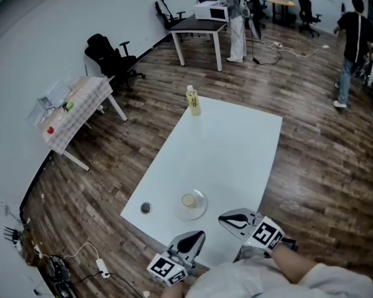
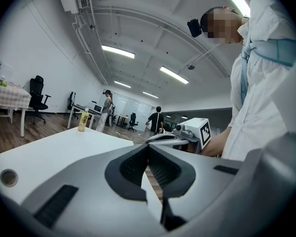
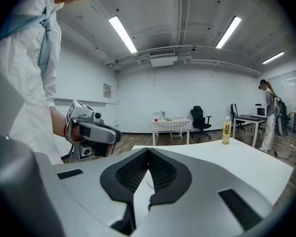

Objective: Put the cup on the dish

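Note:
In the head view a small pale cup (image 1: 188, 200) stands on a clear round dish (image 1: 201, 208) near the front of the white table (image 1: 230, 141). Neither gripper touches them. My left gripper (image 1: 200, 234) hangs at the table's front edge just below the dish, its jaws shut and empty (image 2: 148, 147). To the dish's right, low over the front edge, my right gripper (image 1: 222, 218) is also shut with nothing in it (image 3: 148, 151). Cup and dish do not show in either gripper view.
A small dark round thing (image 1: 146, 208) lies left of the dish. A yellow bottle (image 1: 193, 100) stands at the table's far end. Beyond are a checked-cloth table (image 1: 74, 110), office chairs (image 1: 112, 58), a desk with a microwave (image 1: 210, 11) and people (image 1: 351, 42).

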`<state>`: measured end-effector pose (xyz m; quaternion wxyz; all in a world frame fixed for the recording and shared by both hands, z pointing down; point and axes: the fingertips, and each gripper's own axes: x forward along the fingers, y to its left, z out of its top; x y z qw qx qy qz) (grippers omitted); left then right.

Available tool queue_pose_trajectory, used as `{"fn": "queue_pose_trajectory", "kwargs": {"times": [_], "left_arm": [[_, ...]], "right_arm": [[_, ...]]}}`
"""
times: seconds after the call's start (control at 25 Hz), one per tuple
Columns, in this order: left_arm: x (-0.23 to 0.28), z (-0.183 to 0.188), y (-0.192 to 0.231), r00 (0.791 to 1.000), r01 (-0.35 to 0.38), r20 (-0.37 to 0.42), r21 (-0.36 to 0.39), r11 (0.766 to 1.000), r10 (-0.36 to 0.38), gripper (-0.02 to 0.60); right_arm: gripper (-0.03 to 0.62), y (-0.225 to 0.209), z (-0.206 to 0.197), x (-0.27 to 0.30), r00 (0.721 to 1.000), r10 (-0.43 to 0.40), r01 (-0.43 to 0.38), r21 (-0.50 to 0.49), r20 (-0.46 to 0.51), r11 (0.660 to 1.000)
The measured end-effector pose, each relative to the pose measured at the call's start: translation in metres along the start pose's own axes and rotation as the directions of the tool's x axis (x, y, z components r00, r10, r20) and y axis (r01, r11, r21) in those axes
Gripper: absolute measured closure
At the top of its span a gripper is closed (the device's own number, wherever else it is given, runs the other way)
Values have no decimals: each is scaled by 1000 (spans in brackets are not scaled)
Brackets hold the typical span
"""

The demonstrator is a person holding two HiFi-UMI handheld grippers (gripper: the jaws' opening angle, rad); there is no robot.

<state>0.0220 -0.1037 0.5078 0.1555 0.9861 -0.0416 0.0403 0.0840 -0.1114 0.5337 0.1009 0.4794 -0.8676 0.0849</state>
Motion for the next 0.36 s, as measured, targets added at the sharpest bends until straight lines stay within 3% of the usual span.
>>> {"fn": "queue_pose_trajectory", "kwargs": {"times": [0.36], "left_arm": [[1,1,0,1000,2,0,-2,1000,-2,578]], "right_arm": [[563,1,-3,1,1000,4,-4,4,-3,1000]]}}
